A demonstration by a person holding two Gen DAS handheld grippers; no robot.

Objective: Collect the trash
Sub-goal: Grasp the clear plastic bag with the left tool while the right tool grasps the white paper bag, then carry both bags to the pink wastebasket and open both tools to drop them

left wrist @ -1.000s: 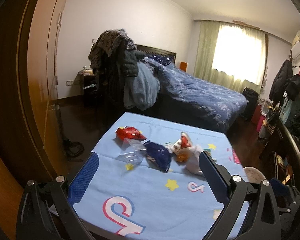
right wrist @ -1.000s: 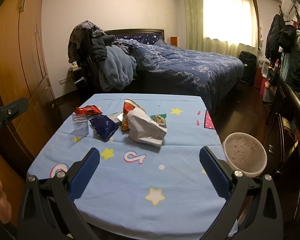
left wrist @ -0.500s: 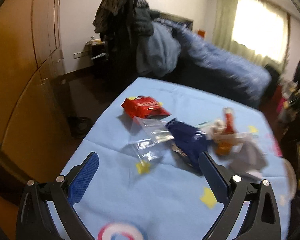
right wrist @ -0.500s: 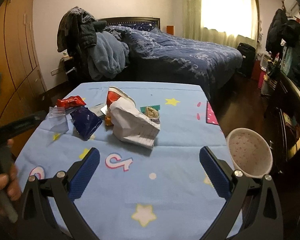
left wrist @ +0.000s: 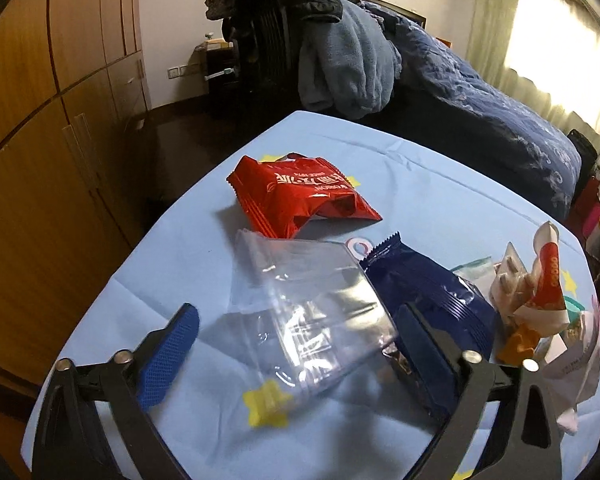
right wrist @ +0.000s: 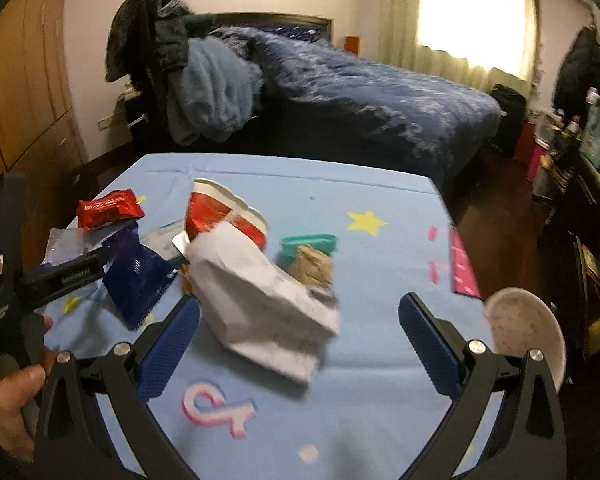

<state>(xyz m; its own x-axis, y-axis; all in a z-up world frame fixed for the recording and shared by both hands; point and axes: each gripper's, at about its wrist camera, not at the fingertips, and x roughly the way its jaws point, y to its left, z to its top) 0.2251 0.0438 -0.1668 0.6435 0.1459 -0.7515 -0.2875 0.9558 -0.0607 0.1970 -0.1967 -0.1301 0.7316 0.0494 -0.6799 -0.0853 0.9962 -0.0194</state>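
Our left claw point(left wrist: 296, 344) is closing, clear plastic bag point(left wrist: 308, 300) sitting between its fingers but not pinched; right claw point(right wrist: 300, 332) spread wide, white paper bag point(right wrist: 260, 300) just ahead.

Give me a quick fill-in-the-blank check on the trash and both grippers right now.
1. The left gripper is closing around the ____ plastic bag.
2. The wrapper beyond that bag is ____.
3. The right gripper faces a ____ paper bag.
4. The bin stands off the table's ____ edge.

Missing: clear; red; white; right
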